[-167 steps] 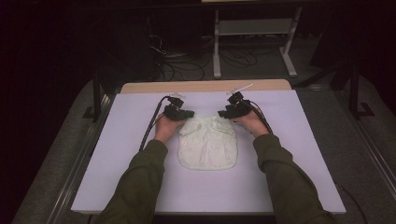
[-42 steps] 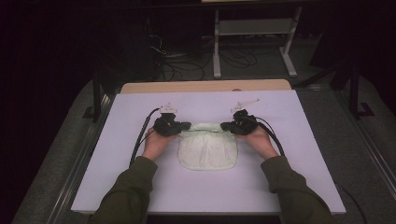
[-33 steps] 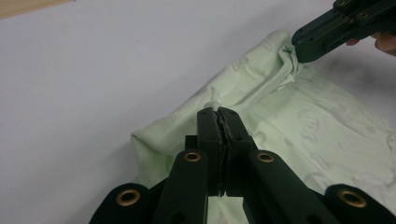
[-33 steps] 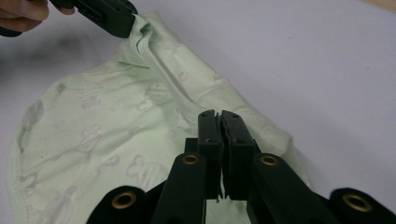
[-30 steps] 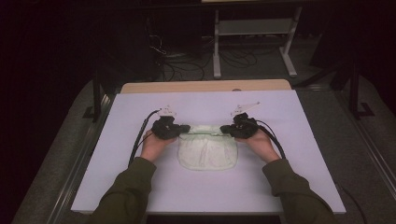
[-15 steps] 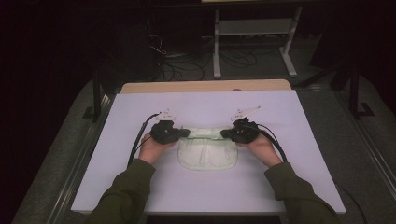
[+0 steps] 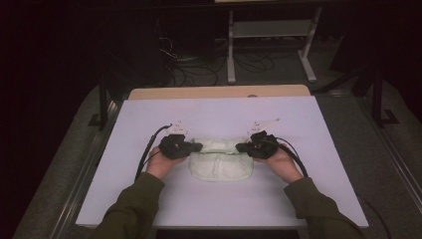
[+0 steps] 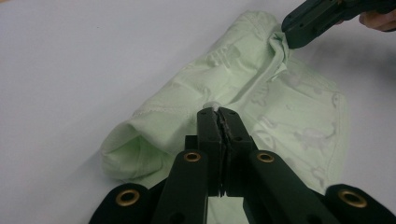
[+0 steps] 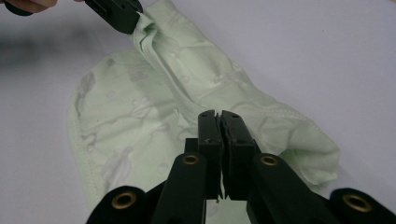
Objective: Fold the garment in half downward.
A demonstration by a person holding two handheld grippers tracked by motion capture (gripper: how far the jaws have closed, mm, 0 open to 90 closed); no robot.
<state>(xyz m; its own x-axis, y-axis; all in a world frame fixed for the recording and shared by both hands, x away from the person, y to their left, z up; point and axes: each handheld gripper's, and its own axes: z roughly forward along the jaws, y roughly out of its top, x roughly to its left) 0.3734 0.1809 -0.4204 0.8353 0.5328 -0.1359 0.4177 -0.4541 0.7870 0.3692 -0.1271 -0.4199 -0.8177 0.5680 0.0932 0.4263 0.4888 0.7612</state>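
The left tool (image 8: pixel 218 114) has its jaws pressed together on a pinch of the pale green baby garment (image 8: pixel 261 100), taking it at a seam where a folded band of cloth crosses the body; the cloth bunches up right at the tips. The right tool (image 9: pixel 217 116) is likewise clamped on the same garment at the matching seam on the other side. From the high view the left tool (image 7: pixel 191 147) and right tool (image 7: pixel 244 147) sit at opposite ends of the garment's (image 7: pixel 219 164) far edge, the fold strung between them, and the rest of it lies flat on the pale lilac surface (image 7: pixel 219 112) toward the person. Beyond each tool's tips the rolled sleeve end spreads out loosely. Judging by the soft creases and the way it sags, the garment is light, limp knit that will drape and slide, not hold a shape; it should not slip much on the surface covering, but a thin pinch could pull out. The seams and hemmed edges look like the surest places to hold, with both tools moving evenly so the fold stays straight.
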